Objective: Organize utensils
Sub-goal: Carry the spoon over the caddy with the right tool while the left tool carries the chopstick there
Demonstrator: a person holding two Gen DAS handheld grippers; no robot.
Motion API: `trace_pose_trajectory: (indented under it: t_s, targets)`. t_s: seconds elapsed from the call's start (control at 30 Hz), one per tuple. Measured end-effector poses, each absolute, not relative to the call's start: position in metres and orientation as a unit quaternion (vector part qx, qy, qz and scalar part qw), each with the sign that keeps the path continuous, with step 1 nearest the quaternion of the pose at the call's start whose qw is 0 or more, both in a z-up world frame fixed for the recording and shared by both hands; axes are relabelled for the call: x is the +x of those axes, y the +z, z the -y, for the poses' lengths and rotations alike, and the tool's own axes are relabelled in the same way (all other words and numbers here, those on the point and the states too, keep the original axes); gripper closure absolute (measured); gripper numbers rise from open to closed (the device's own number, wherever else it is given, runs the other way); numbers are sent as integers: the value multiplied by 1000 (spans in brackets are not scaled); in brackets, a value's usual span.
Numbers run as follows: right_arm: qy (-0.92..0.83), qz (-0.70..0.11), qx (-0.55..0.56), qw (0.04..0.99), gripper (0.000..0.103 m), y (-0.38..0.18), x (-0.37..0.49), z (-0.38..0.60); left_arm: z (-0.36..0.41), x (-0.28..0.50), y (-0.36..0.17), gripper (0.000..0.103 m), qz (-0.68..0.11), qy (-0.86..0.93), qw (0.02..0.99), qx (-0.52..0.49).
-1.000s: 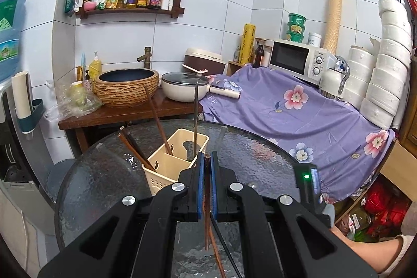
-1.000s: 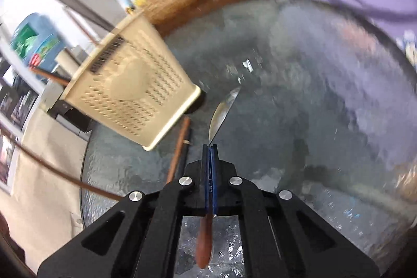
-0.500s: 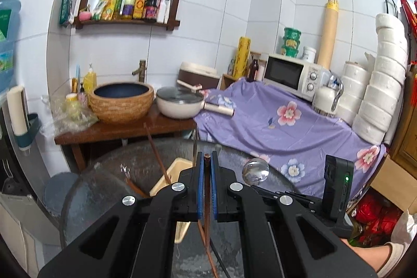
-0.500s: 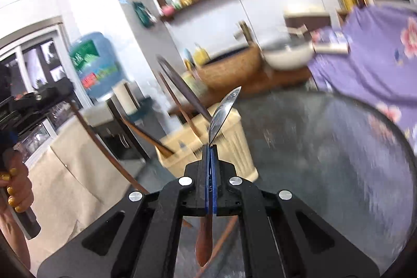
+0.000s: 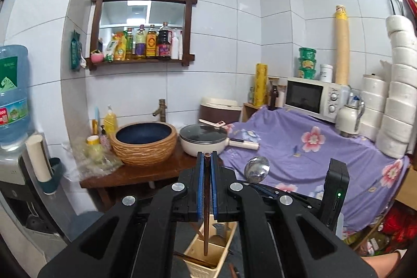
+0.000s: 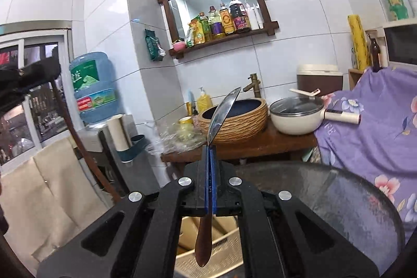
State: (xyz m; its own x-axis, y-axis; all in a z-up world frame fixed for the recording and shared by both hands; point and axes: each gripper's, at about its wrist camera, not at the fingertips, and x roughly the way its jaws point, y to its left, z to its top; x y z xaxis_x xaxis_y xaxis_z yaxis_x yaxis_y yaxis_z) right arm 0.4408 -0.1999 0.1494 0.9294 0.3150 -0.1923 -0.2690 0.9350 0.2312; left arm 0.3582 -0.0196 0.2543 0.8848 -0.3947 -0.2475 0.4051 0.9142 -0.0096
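The left claw [image 5: 207, 160] is clamped on a brown wooden chopstick [image 5: 206, 212], which stands upright between the blue pads; its top end sits level with the pad tips and its lower end hangs down into a cream plastic utensil basket [image 5: 206, 249]. The basket lies directly beneath the claw, and more brown sticks lean inside it against its near wall. Dark utensil shapes rest in its far compartment, though they are too shadowed to name.

The right claw [image 6: 210, 147] is pinched flat on a spoon [image 6: 221, 113] with a metal bowl and a brown handle. The bowl rises above the fingertips, tilted to the right, and the handle hangs below the pads over the same perforated basket [image 6: 208, 259]. In the left wrist view the spoon's round bowl [image 5: 256, 170] shows just right of the left claw, so the two claws are close beside each other above the basket, with little room between them.

The round glass tabletop [image 6: 338, 199] curves away to the right of the basket, and its bare surface runs out to the rim. Beyond that rim a purple floral cloth [image 5: 312, 147] drapes over furniture, and a wooden stand carries a woven basin [image 5: 144, 141] and a lidded cream pan [image 5: 204, 138]. A white microwave [image 5: 312, 98] sits on the cloth's far side, and a blue water jug [image 6: 93, 87] stands well off to the left.
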Motion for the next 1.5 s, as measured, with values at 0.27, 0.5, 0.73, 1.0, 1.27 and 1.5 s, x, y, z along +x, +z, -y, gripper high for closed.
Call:
trace_pose_trajectory:
  t_s: [0.27, 0.5, 0.73, 1.0, 1.27, 1.5]
  targets:
    - [110, -95, 80, 986, 101, 131, 492, 186, 20, 388, 213, 98, -151, -180, 972, 0]
    - [125, -118, 28, 985, 101, 84, 481, 169, 17, 389, 177, 98, -177, -180, 968, 1]
    - [135, -153, -14, 979, 101, 59, 459, 163, 11, 390, 147, 98, -203, -179, 963, 12]
    - [141, -238, -5, 961, 101, 63, 441, 152, -4, 405, 137, 96, -216, -166, 962, 17]
    - [116, -238, -1, 964, 69, 53, 432, 159, 2, 393, 137, 88, -227, -189, 955, 38]
    - [106, -250, 26, 962, 57, 50, 414, 179, 11, 374, 143, 46, -206, -206, 956, 24]
